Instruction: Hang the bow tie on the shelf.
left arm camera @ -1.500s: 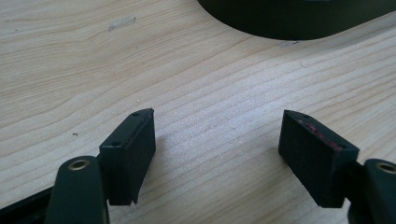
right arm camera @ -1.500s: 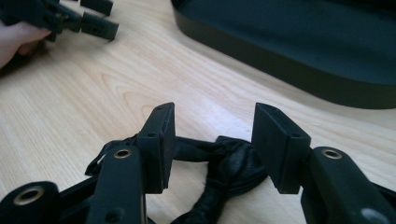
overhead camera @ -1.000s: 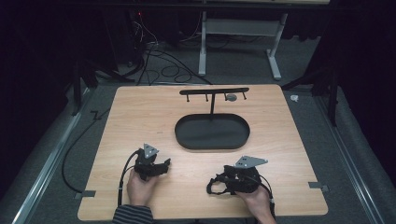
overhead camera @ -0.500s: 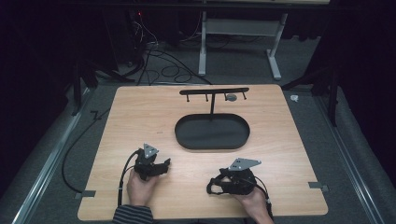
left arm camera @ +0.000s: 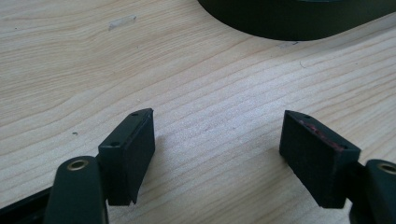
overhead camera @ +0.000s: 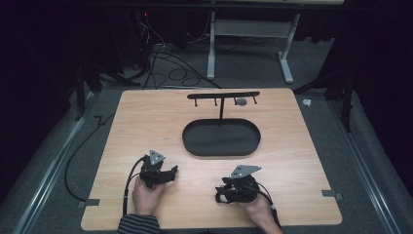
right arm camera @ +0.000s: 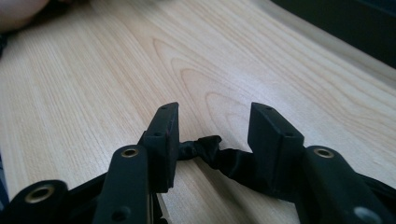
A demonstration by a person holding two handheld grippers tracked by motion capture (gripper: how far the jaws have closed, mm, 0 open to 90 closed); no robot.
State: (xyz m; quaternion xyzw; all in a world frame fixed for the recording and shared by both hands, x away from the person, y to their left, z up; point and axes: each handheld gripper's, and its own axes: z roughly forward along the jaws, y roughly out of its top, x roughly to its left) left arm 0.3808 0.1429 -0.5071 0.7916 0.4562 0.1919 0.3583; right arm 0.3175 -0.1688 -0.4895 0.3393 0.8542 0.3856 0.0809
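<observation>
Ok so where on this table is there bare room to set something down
Bare wood lies left of the black oval tray, right of it out to the table edge, and in the strip between the left gripper and right gripper. The middle back is crowded by the tray and its T-shaped hook stand. A black cord lies between the right gripper's jaws.

Right gripper (right arm camera: 214, 135) sits low over the wooden table (right arm camera: 116, 79), jaws parted and just been closing in. Between them lies a black twisted cable end (right arm camera: 210, 150), resting on the table, its tip just beside one inner pad; whether a pad presses on it is hard to tell. Beyond the jaws, a hand (right arm camera: 18, 11) at the far corner, well apart.
</observation>
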